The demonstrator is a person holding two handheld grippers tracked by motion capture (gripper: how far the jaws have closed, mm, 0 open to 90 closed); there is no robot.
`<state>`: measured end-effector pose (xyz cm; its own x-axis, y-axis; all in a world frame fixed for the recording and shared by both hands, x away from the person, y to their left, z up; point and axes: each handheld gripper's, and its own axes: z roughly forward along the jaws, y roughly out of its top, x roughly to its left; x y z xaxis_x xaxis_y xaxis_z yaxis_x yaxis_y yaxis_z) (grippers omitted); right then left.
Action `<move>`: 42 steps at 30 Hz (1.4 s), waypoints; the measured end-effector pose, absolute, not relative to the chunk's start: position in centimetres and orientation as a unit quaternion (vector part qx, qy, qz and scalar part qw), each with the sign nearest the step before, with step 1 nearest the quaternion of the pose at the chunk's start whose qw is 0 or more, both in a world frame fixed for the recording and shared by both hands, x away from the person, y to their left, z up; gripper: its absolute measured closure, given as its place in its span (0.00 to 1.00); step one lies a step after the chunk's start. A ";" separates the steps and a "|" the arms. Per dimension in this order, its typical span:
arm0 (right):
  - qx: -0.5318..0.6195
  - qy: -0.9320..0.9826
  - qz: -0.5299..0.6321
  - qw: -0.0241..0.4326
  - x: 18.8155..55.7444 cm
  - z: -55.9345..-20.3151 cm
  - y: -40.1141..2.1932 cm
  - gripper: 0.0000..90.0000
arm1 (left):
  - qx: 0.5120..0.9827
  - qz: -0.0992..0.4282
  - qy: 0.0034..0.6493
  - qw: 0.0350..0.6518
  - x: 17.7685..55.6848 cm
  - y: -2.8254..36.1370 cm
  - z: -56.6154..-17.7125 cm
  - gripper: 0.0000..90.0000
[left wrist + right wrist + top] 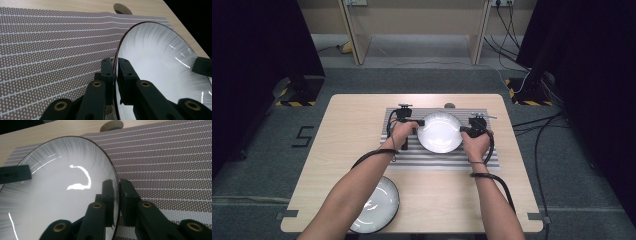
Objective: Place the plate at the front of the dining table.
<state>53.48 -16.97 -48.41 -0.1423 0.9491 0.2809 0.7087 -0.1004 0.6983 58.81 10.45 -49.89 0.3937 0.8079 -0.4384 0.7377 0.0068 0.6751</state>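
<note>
Nearest the person, at about 7 o'clock on the table, a second plate lies at the front edge, partly under the left forearm. Farther out, at the middle, a white plate sits over the striped mat, gripped from both sides: the left gripper at the plate's 9 o'clock rim, the right gripper at its 3 o'clock rim.

Each pair of jaws is closed on the rim, one jaw inside the dish and one outside. The left gripper pinches the dark edge of the white plate; the right gripper does the same on the white plate.

To carry this well, both hands should rise or sink together and keep level, since only a thin rim is held and a tilt could let the glazed edge slip.

The high view gives the layout but not the bite; the gripper views show it closely, plus the woven dots of the mat and a round hole in the table beyond it. Whether the plate touches the mat or hangs just above it is hard to say.
</note>
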 end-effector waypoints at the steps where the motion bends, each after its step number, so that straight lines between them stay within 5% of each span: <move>1: 0.636 0.652 0.382 0.157 53.5 -48.4 -17.0 0.87 | 0.704 0.039 0.549 0.449 58.8 10.4 -49.9 0.93; 14: 0.626 0.651 0.388 0.182 52.8 -47.4 -17.4 0.77 | 0.698 0.047 0.564 0.439 59.0 10.3 -50.6 0.90; 18: 0.630 0.650 0.388 0.177 52.2 -47.8 -17.8 0.73 | 0.695 0.068 0.568 0.436 59.1 10.7 -50.3 0.67; 23: 0.638 0.639 0.394 0.170 51.7 -48.4 -18.5 0.69 | 0.695 0.081 0.561 0.443 59.0 11.3 -49.4 0.52; 42: 0.645 0.632 0.400 0.156 50.4 -47.7 -19.0 0.59 | 0.715 0.093 0.536 0.440 56.8 14.1 -45.5 0.36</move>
<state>50.41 -19.03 -47.65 -0.1201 0.9401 0.3192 0.6905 -0.1519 0.7072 56.81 14.12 -45.48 0.4090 0.8477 -0.3378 0.6838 -0.0397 0.7286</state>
